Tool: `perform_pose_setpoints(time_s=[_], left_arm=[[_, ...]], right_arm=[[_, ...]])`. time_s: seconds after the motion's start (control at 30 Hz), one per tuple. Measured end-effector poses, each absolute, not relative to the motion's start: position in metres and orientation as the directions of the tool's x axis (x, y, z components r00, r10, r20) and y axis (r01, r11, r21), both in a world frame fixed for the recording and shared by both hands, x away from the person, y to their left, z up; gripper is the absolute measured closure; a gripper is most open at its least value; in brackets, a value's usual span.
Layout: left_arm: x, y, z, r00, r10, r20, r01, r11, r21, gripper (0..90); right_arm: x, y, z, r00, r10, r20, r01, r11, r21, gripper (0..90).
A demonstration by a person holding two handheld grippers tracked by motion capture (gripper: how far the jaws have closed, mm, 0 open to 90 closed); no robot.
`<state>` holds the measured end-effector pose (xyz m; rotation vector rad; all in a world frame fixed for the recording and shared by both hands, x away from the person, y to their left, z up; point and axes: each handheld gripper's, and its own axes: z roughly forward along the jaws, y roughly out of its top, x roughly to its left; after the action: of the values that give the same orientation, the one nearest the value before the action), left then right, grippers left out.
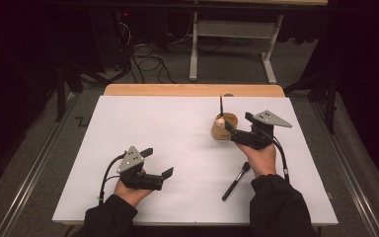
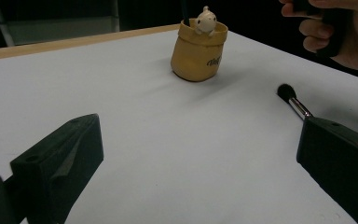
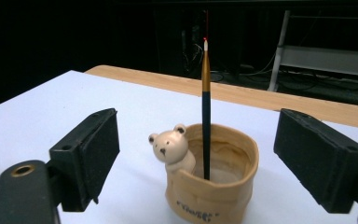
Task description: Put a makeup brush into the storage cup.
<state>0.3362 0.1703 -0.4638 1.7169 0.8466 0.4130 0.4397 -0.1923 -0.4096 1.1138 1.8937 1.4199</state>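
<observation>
While the left gripper [image 1: 158, 163] hangs low over the near-left part of the white sheet [image 1: 168, 133], its jaws stand wide apart with nothing between them, and the left hand [image 1: 131, 190] comes in from the bottom edge in a dark sleeve. Over on the far right of the sheet, the right gripper [image 1: 237, 124] sits just beside the cup [image 1: 225, 127], the tan one with a little bear [image 3: 171, 148] perched on its rim. From the right gripper view those jaws are wide too, one to either side of the cup and clear of it, gripping nothing. Standing upright inside the cup is a thin brush [image 3: 206, 112], dark along the lower handle, gold higher up, with a pale tip at the top. It leans on nothing you can make out; its foot is down in the cup's hollow. On the sheet, just beside the right hand [image 1: 261, 159] and nearer the person than the cup, lies a second brush [image 1: 236, 181], black-handled with a soft dark head, pointing diagonally up toward the cup. The left gripper view catches that head and its silver ferrule, partly hidden behind one jaw. Beyond the sheet, a strip of wooden table [image 1: 192, 90] shows along the far edge.
</observation>
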Motion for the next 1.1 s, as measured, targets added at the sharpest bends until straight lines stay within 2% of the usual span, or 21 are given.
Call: perform_pose_setpoints(time_s=[0.4, 1.1], left_arm=[[0.336, 0.171, -0.464, 0.677, 0.721, -0.146, 0.327, -0.117, 0.938, 1.4], [0.338, 0.175, -0.463, 0.657, 0.738, -0.153, 0.334, -0.103, 0.937, 1.4]], right_arm=[[0.411, -0.206, -0.415, -0.53, 0.847, 0.05, 0.296, 0.129, 0.946, 0.4], [0.362, -0.257, -0.426, -0.489, 0.872, -0.007, 0.29, 0.17, 0.942, 0.2]])
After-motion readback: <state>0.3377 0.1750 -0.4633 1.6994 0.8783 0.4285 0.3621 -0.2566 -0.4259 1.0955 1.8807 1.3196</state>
